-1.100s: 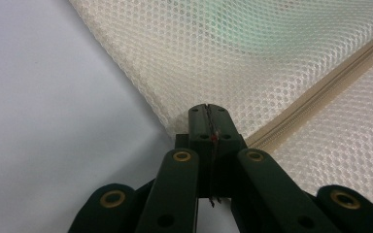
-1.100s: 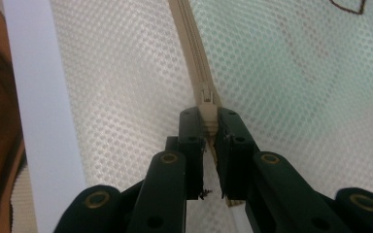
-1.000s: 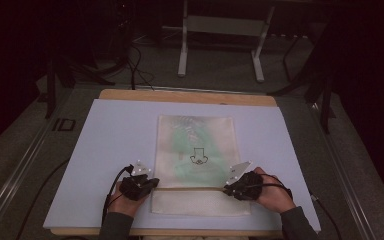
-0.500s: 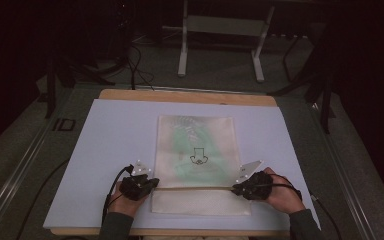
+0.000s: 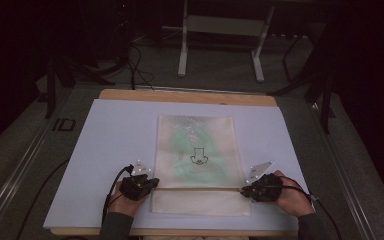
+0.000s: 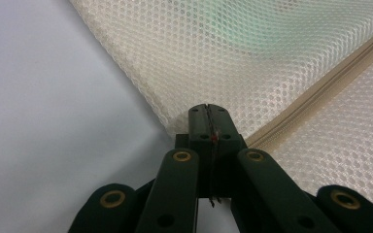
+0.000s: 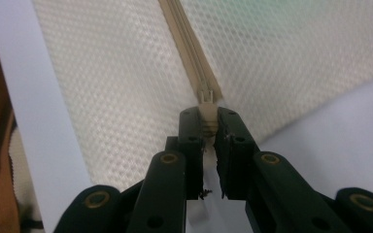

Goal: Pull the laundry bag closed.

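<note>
The left gripper (image 5: 151,182) sits at the near left of the table, its jaws pressed together on the left edge of the cream mesh zip bag (image 5: 198,145), right where the beige zipper line (image 6: 320,90) begins; in the left gripper view the pads meet with only a sliver of fabric between them. It has not shifted over the last second and acts as the anchor.

The bag itself lies flat in the middle of the pale lilac table cover (image 5: 110,140), with something green showing faintly through the mesh and a small black printed mark on its face. The zipper runs across it near the person's side, from one gripper to the other.

The right gripper (image 5: 245,190) is what has changed. A second ago it stood a little inside the bag's right edge; now it is at that edge, further right. Its jaws are clamped on the small cream zipper pull (image 7: 207,110), which the right gripper view shows at the end of the zipper track.

With the pull at the end of its run, the zipper stroke looks close to finished, though whether it opened or closed the bag I cannot tell.
</note>
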Available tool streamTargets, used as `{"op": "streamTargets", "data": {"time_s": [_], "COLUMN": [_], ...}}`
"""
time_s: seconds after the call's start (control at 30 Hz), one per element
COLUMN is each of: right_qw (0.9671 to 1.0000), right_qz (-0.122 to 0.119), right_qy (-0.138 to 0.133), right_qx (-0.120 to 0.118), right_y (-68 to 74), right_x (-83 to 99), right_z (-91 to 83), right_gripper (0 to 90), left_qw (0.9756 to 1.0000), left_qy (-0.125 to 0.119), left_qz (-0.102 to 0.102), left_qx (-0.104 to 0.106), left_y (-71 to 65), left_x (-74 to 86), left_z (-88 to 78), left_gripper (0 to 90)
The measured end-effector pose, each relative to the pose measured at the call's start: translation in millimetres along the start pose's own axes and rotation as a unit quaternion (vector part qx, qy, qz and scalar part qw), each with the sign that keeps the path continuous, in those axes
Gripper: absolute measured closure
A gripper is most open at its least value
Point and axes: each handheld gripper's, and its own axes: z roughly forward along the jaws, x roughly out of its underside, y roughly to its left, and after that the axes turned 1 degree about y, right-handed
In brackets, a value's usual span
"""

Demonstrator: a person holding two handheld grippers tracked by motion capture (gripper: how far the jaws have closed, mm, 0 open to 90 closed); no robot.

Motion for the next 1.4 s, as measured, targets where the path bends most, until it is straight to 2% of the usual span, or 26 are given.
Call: {"op": "streamTargets", "data": {"time_s": [0.13, 0.27, 0.43, 0.57, 0.7, 0.8, 0.97, 1.07, 1.23, 1.33, 1.37, 1.4], "right_qw": [0.9999, 0.9998, 0.9994, 0.999, 0.9987, 0.9982, 0.997, 0.9959, 0.995, 0.9947, 0.9944, 0.9944], "right_qz": [0.01, 0.013, 0.019, 0.026, 0.03, 0.031, 0.042, 0.046, 0.053, 0.057, 0.062, 0.062], "right_qy": [-0.009, -0.007, -0.02, -0.032, -0.039, -0.05, -0.065, -0.078, -0.084, -0.084, -0.083, -0.083], "right_qx": [-0.008, -0.011, -0.019, -0.014, -0.015, -0.008, 0.001, 0.007, 0.011, 0.015, 0.019, 0.019], "right_y": [-2.8, -3.3, -3.8, -5.8, -6.0, -7.6, -9.4, -11.3, -12.5, -14.0, -15.0, -15.0], "right_x": [7.4, 8.3, 9.9, 10.2, 10.8, 11.9, 15.7, 18.6, 21.2, 22.9, 23.4, 23.4], "right_z": [0.0, 1.2, 1.3, -1.3, -2.8, -6.7, -14.1, -19.2, -21.5, -20.8, -19.9, -19.9], "right_gripper": [82.2, 82.1, 80.8, 74.8, 72.6, 67.3, 63.7, 62.0, 60.0, 58.0, 56.6, 56.6], "left_qw": [1.0, 1.0, 0.9999, 0.9999, 0.9998, 0.9997, 0.9995, 0.9996, 0.9997, 0.9998, 0.9997, 0.9997], "left_qy": [-0.001, -0.002, -0.005, -0.006, -0.007, -0.008, -0.011, -0.011, -0.013, -0.016, -0.022, -0.022], "left_qz": [-0.002, -0.002, -0.009, -0.008, -0.014, -0.018, -0.021, -0.019, -0.016, -0.011, -0.009, -0.009], "left_qx": [0.003, 0.004, 0.008, 0.006, 0.012, 0.017, 0.02, 0.017, 0.015, 0.006, -0.007, -0.007], "left_y": [0.6, 0.9, 2.3, 1.7, 2.9, 3.4, 3.6, 2.9, 2.5, 1.3, 0.9, 0.9], "left_x": [0.0, 0.3, 1.2, 1.3, 1.7, 2.2, 2.7, 2.8, 3.1, 3.2, 3.3, 3.3], "left_z": [0.1, 0.2, 0.0, -0.1, -0.3, -0.5, -0.8, -0.8, -1.3, -3.1, -5.3, -5.3], "left_gripper": [89.6, 89.5, 89.5, 89.3, 88.2, 86.6, 85.6, 85.5, 85.2, 84.9, 84.4, 84.3]}}
